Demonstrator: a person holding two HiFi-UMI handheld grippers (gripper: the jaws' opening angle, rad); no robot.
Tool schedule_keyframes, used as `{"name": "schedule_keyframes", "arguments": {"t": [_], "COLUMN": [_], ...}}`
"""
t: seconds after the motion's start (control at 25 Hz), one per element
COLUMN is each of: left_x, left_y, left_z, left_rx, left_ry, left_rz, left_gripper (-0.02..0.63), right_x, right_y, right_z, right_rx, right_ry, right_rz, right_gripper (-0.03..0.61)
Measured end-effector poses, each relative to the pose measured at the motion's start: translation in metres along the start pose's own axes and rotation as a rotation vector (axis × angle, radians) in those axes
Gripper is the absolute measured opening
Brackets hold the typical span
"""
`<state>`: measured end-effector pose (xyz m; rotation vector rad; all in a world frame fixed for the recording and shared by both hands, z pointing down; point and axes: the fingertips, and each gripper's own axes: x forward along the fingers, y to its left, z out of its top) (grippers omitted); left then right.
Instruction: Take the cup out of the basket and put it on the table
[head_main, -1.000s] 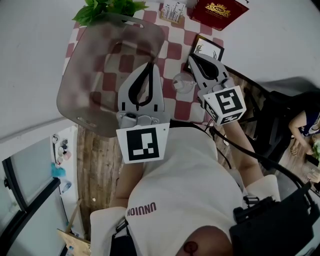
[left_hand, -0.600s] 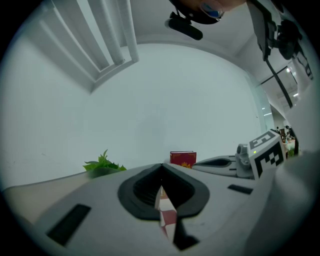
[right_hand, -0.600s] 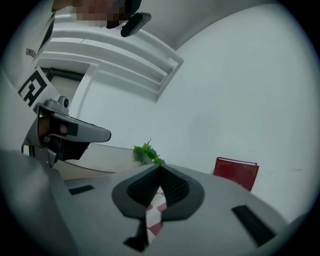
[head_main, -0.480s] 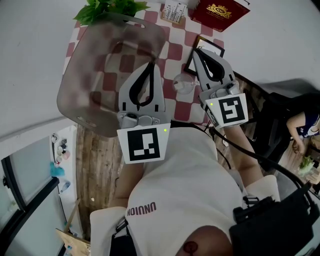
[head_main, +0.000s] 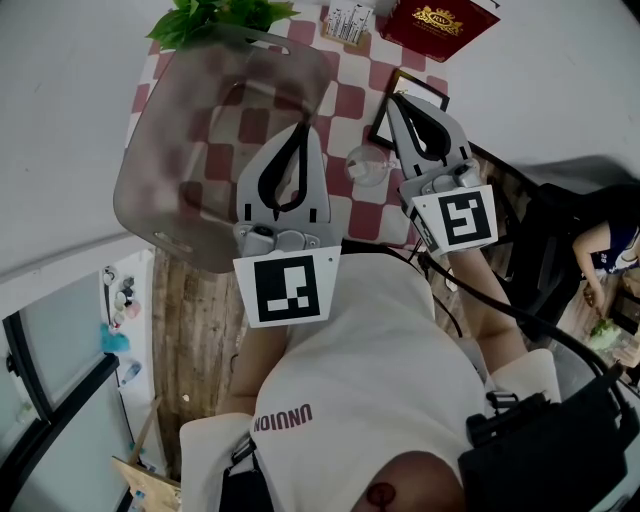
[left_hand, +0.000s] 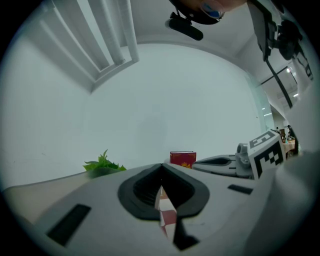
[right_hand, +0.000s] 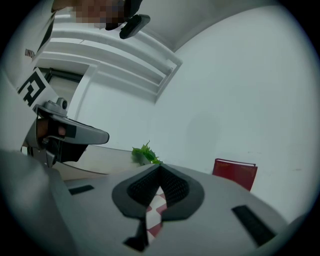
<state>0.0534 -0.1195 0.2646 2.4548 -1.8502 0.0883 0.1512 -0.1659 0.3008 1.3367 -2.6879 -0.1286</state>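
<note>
A clear glass cup (head_main: 367, 166) stands on the red-and-white checked cloth (head_main: 345, 100), between my two grippers. The translucent grey basket (head_main: 160, 170) lies to its left with nothing showing inside. My left gripper (head_main: 300, 129) hangs over the basket's right rim, jaws shut and empty. My right gripper (head_main: 397, 99) is just right of the cup and apart from it, jaws shut with nothing in them. In the left gripper view the left gripper (left_hand: 161, 165) has its tips pressed together. The right gripper view shows the right gripper (right_hand: 160, 166) closed the same way. The cup is hidden in both gripper views.
A green plant (head_main: 215, 15) stands behind the basket. At the back are a red book (head_main: 435, 20) and a small white box (head_main: 347, 22). A black picture frame (head_main: 388, 110) lies under the right gripper. Bare wood table (head_main: 195, 330) runs toward me. A person (head_main: 610, 250) sits at far right.
The right gripper has shifted slightly forward and right, away from the cup, and turned a little. The cup, basket and left gripper have stayed put.
</note>
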Motion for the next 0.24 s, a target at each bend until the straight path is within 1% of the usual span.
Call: {"name": "schedule_keyframes", "arguments": {"t": [0.24], "left_x": [-0.0022], "left_y": [-0.0007], "left_z": [-0.0004], "left_rx": [0.003], "left_ry": [0.000], "left_rz": [0.000], "left_gripper": [0.011], "right_x": [-0.0015], "right_y": [0.0010], "right_z": [-0.0014], "right_rx": [-0.007], "right_ry": [0.000], "right_rz": [0.000], "right_gripper": [0.015]}}
